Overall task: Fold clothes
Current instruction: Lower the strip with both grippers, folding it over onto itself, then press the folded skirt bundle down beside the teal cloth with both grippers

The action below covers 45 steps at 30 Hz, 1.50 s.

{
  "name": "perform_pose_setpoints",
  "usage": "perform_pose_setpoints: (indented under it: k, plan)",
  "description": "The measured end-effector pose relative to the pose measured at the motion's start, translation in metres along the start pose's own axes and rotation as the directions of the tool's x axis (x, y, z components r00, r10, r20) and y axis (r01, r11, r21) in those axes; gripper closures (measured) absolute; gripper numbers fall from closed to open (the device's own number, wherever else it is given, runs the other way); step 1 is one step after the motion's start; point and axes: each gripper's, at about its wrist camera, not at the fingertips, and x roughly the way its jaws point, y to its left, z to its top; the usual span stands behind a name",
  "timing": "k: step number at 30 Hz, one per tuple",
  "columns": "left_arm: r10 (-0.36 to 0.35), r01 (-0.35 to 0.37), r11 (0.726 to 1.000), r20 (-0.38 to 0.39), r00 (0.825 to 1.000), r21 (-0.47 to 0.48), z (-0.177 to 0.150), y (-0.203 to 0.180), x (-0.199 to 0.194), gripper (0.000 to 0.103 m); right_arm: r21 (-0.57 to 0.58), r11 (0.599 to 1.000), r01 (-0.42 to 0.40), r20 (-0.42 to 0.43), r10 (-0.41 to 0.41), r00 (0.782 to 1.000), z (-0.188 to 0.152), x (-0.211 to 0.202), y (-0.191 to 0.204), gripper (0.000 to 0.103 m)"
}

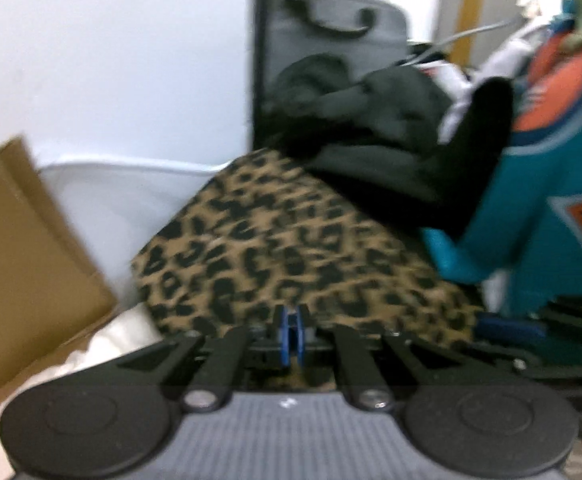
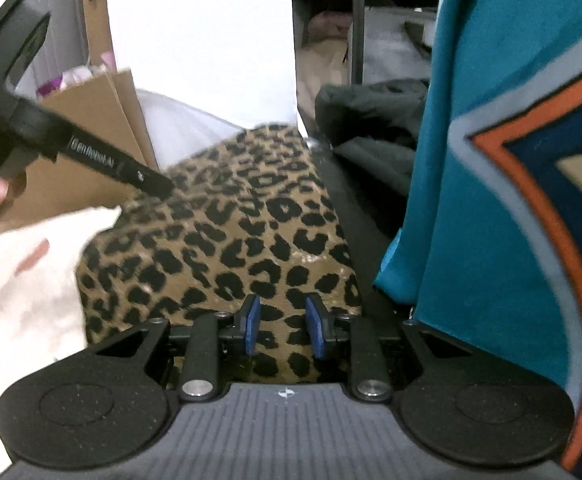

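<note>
A soft white cover (image 2: 19,280) lies under the clothes like a bed. A spotted brown and black cloth (image 2: 227,240) lies flat on it. A pile of dark clothes (image 1: 371,140) sits at the far end. A brown cardboard box (image 1: 19,248) is just beside it.
</note>
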Motion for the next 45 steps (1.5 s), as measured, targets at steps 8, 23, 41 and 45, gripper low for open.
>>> perform_pose_setpoints:
  k: [8,23,41,45]
  plan:
    - [-0.008,0.008,1.000,-0.035,0.999,0.004,-0.024,-0.010,0.008,0.097,0.020,0.999,-0.028,0.005,0.028,1.000,-0.003,-0.006,0.013,0.071]
    - [0.042,-0.043,0.999,-0.035,0.999,-0.029,-0.066,-0.023,-0.015,0.099,0.076,0.996,-0.041,-0.066,0.046,0.997,-0.039,-0.018,0.016,0.071]
    - [-0.048,0.017,0.942,-0.086,0.995,-0.334,-0.146,-0.031,-0.024,0.051,0.178,0.978,-0.110,-0.154,0.138,0.978,-0.069,-0.017,0.018,0.060]
    - [-0.083,0.044,0.923,-0.087,0.993,-0.383,-0.158,-0.033,-0.018,0.054,0.193,0.973,-0.124,-0.176,0.159,0.971,-0.075,-0.011,0.021,0.060]
